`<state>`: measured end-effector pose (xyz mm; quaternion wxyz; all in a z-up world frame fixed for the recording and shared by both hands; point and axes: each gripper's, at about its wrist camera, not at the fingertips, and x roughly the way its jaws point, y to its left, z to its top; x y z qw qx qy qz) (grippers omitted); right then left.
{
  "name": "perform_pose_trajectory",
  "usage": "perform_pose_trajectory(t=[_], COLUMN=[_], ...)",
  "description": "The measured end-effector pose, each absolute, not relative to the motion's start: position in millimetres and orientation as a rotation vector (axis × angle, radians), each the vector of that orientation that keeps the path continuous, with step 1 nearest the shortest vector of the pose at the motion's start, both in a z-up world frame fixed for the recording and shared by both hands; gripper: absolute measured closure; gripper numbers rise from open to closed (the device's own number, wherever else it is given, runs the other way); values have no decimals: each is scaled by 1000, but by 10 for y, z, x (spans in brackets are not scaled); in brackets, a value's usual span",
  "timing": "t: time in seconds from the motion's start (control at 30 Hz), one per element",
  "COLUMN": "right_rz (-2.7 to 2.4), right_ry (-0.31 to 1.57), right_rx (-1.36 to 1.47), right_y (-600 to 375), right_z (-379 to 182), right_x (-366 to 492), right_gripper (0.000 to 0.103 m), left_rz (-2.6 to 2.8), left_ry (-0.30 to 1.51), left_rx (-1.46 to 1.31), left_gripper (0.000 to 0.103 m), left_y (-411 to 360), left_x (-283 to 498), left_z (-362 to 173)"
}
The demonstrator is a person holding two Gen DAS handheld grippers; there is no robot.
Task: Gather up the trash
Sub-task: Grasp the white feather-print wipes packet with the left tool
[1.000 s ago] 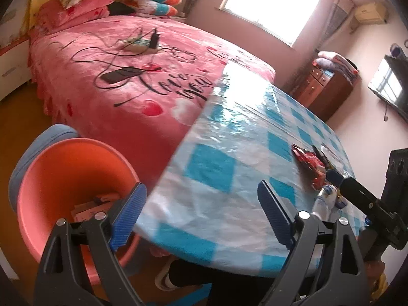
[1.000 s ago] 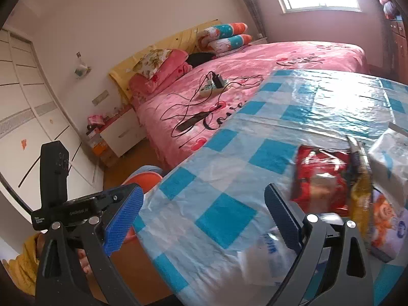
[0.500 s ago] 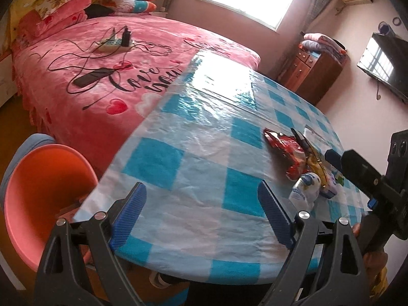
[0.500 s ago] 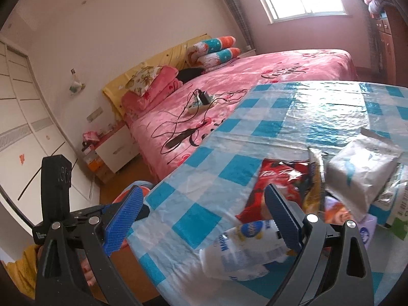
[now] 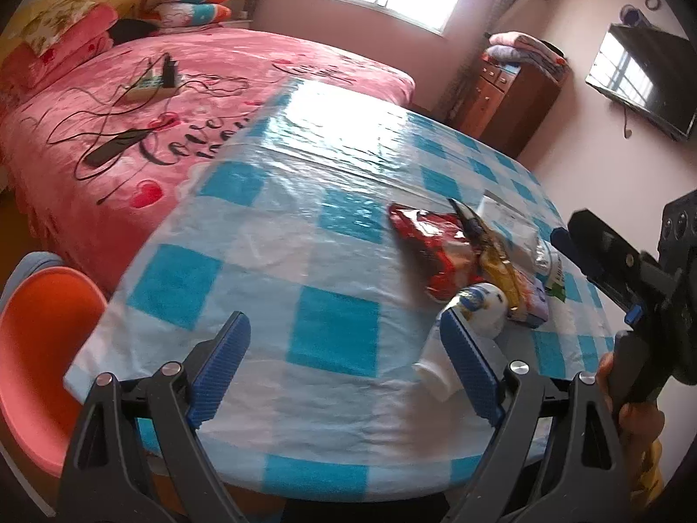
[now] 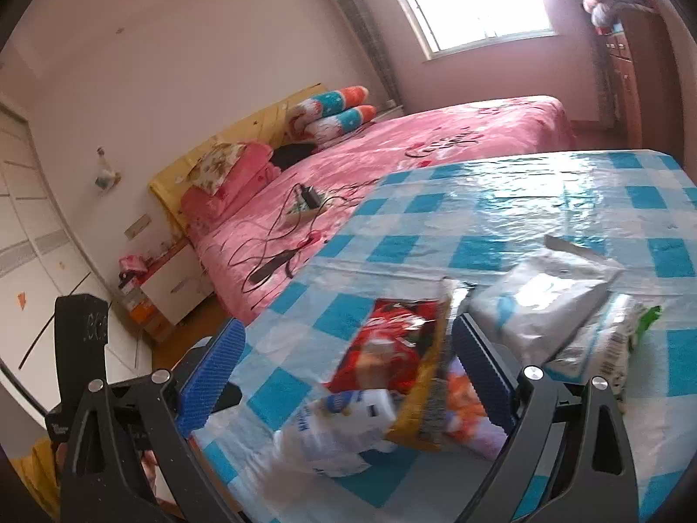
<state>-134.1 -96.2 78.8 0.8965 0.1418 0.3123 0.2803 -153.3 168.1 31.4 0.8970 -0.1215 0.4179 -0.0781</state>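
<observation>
A pile of trash lies on the blue-checked table [image 5: 331, 331]: a red snack bag [image 5: 435, 248], a yellow wrapper [image 5: 496, 257], a white bottle [image 5: 470, 318] on its side and a white packet [image 5: 509, 226]. My left gripper [image 5: 344, 366] is open and empty over the table's near edge, left of the bottle. In the right wrist view my right gripper [image 6: 348, 375] is open and empty, with the white bottle [image 6: 340, 427], the red bag [image 6: 392, 348] and the yellow wrapper [image 6: 431, 383] between its fingers, and the white packet [image 6: 544, 300] beyond.
An orange bin [image 5: 39, 357] stands on the floor left of the table. A pink bed [image 5: 152, 100] with cables lies behind the table. A wooden cabinet [image 5: 514, 100] stands at the far wall. A bedside drawer [image 6: 170, 283] stands by the bed.
My left gripper has swung right, from the orange bin toward the trash pile. My right gripper has closed in on the pile, and the bottle and red bag now lie between its fingers.
</observation>
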Motion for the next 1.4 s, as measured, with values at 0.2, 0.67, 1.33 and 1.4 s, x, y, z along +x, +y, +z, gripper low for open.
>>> perform_pose_trajectory(t=[0.2,0.67,1.33,1.4], right_rz=[511,278,222,226], right_ry=[643,678,732,731], right_rx=[366,534,633,640], right_y=[-1338,-2414,-2967,-2990], right_z=[772,575,370,368], right_x=[-1249,-1016,-917,-918], right_gripper=[8,8,8,8], left_rz=[-211,-386,-587,-589], left_ry=[870,876,1063,1085], left_rx=[-218,-93,118,132], left_gripper=[14,14,14,14], left_y=[1411,682,-409,-436], left_x=[-1494,-1195,10,103], left_z=[349,572,340,290])
